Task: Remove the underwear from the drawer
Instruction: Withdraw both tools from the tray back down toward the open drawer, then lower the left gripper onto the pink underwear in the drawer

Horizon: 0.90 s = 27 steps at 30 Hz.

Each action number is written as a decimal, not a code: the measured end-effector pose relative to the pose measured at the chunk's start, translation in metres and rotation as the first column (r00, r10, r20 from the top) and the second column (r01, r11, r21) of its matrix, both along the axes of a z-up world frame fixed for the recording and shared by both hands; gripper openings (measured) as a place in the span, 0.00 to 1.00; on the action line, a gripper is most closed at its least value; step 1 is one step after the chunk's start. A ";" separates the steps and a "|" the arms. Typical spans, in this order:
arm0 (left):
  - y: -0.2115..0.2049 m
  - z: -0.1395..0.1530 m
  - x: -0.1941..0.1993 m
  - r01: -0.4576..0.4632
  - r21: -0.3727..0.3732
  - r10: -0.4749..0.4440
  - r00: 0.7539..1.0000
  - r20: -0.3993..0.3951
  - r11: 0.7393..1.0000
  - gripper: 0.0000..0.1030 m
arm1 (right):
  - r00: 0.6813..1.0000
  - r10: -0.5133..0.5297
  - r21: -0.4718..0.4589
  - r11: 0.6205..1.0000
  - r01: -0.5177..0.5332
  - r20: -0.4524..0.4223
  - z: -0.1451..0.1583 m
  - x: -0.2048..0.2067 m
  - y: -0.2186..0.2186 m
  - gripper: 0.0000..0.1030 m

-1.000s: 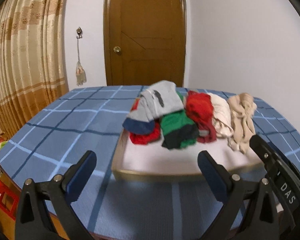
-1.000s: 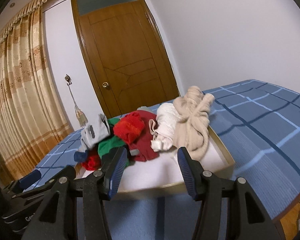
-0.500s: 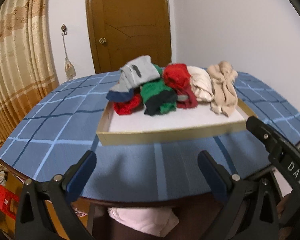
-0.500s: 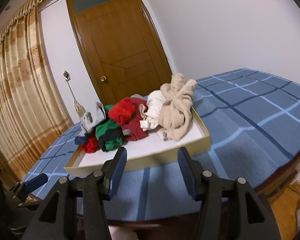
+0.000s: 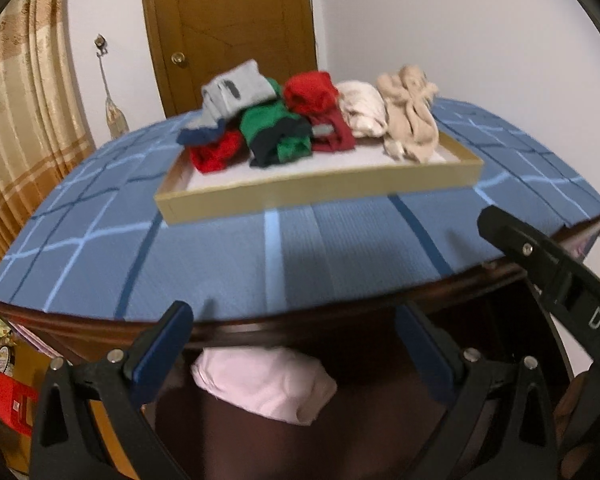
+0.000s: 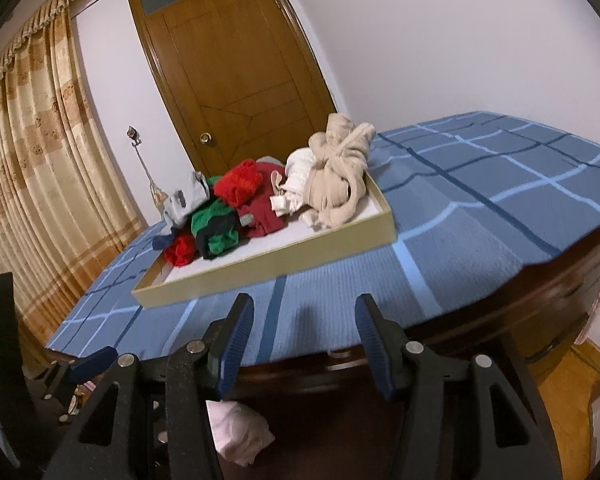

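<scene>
A shallow tan drawer (image 5: pixel 320 190) (image 6: pixel 268 264) lies on a table covered by a blue checked cloth (image 5: pixel 220 264). Piled at its far side are grey (image 5: pixel 236 88), green (image 5: pixel 272 128), red (image 5: pixel 310 90), white (image 5: pixel 360 106) and beige underwear (image 5: pixel 410 120) (image 6: pixel 340 176). My left gripper (image 5: pixel 292 320) hangs wide open at the table's near edge, well short of the drawer, with nothing between its blue pads. My right gripper (image 6: pixel 305 308) is open too, over the front strip of cloth, also holding nothing.
The table's dark wooden edge (image 6: pixel 500 312) runs just under both grippers. A pink cloth (image 5: pixel 264 384) (image 6: pixel 236 432) lies below the table. Behind stand a brown door (image 5: pixel 228 32) and beige curtains (image 6: pixel 40 180). A red object (image 5: pixel 12 404) sits low at the left.
Both grippers have drawn back from the drawer and sunk, so the table's near edge and the space under it now show. The jaws stand as wide as before.
</scene>
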<state>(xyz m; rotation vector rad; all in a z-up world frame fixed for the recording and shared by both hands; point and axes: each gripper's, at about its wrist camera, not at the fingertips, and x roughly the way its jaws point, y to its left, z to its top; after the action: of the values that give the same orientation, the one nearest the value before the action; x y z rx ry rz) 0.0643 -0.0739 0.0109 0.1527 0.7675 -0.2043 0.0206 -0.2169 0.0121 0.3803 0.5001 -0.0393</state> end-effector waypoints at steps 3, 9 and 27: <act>-0.001 -0.009 -0.005 0.011 0.016 -0.011 0.999 -0.031 1.000 1.00 | 1.000 0.007 0.011 1.000 -0.007 -0.029 -0.004 -0.005 0.000 0.54; -0.001 -0.037 -0.015 0.044 0.050 -0.036 0.989 -0.146 0.998 1.00 | 0.995 0.019 0.037 0.999 -0.015 -0.095 -0.018 -0.014 -0.003 0.54; 0.042 -0.093 -0.004 -0.265 -0.121 0.181 0.866 -0.467 0.957 0.99 | 0.958 0.071 0.083 0.995 -0.050 -0.279 -0.060 -0.033 -0.020 0.54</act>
<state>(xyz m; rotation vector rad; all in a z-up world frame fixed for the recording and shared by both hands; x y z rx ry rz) 0.0606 -0.0318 -0.0819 -0.1669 1.2194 -0.0853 -0.0123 -0.2367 -0.0479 0.4358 0.7971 -0.0150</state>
